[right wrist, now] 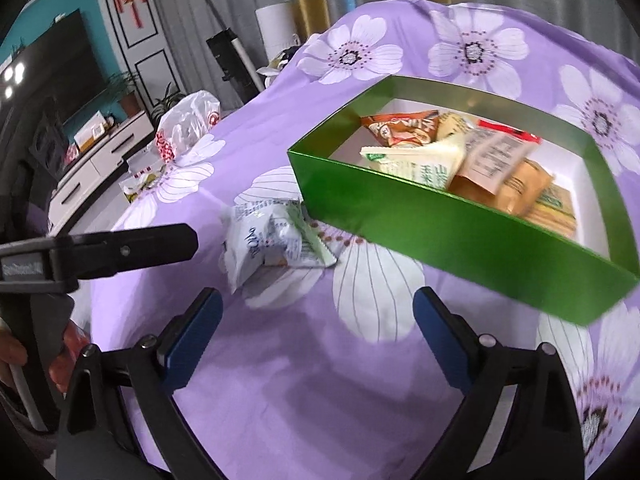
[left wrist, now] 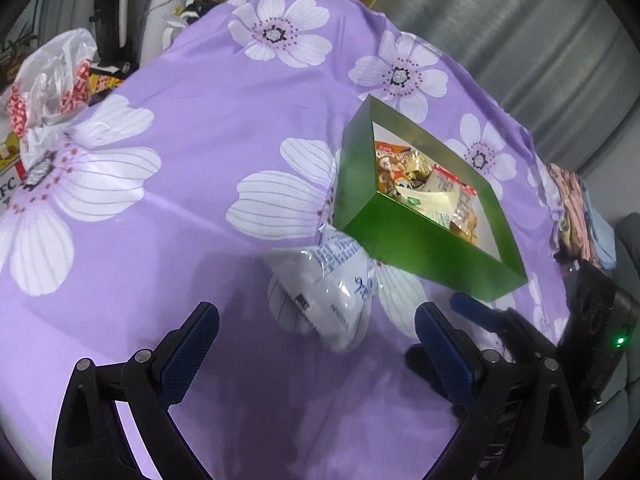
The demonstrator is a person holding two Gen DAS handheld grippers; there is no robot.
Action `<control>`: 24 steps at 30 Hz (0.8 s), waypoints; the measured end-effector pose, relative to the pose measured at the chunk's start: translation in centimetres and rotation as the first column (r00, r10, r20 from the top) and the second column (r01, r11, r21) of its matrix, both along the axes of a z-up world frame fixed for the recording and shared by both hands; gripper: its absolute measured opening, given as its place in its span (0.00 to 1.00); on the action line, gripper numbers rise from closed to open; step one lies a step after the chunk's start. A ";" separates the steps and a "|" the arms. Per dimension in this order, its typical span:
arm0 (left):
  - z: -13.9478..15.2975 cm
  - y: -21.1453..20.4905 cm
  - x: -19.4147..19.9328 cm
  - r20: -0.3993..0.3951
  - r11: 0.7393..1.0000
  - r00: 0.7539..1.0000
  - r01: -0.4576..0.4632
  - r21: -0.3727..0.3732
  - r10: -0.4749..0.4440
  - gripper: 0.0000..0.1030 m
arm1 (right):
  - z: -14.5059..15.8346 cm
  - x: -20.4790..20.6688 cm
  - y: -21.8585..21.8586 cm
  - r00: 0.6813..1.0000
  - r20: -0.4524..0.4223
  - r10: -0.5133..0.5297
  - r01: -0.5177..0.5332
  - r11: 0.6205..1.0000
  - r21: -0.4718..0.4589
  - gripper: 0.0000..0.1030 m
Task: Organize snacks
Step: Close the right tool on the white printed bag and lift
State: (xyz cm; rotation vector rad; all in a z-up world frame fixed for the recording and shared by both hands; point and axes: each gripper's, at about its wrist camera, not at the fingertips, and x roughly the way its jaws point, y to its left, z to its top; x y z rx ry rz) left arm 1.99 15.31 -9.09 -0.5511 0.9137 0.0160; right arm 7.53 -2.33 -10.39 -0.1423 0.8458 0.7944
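Far left edge of the table: crumpled white plastic bag (left wrist: 52, 80) with red print, not part of the sort as far as I can tell. Purple floral tablecloth (left wrist: 180, 160) covers the whole surface. Left gripper (left wrist: 316, 344) jaws spread wide, nothing between the pads, pointing down at the white snack packet (left wrist: 324, 288) that lies loose on the cloth just ahead of its fingers. The packet sits just beside the near-left corner of the green box (left wrist: 400, 240), touching or nearly touching it; can't tell which. Right wrist view shows a second flatter packet with green print (right wrist: 308, 236) lying under or against the white one, also outside the box. In the box: several snacks already piled in, including an orange packet (right wrist: 400, 128), a pale wedge-shaped packet (right wrist: 420, 160) and a red-and-white packet (right wrist: 496, 148). Right gripper (right wrist: 316, 340) also wide, empty, aimed at bare cloth in front of the box. Progress: most snacks look boxed; what's left is the loose packet or two on the cloth. The left gripper looks best placed to take the white one next.
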 end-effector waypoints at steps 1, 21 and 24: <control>-0.2 0.1 0.3 -0.006 1.000 1.000 -0.002 -0.009 0.002 0.95 | -0.2 0.4 0.3 1.000 -0.003 0.010 -0.010 1.000 -0.002 0.92; -2.5 1.1 3.4 -0.053 0.995 0.999 -0.003 -0.102 -0.002 0.63 | -2.7 3.9 4.5 0.972 -0.089 0.216 -0.218 0.976 -0.009 0.60; -2.9 0.8 3.5 -0.058 0.993 0.998 0.016 -0.121 -0.023 0.56 | -2.9 3.8 4.6 0.969 -0.113 0.222 -0.222 0.975 0.012 0.41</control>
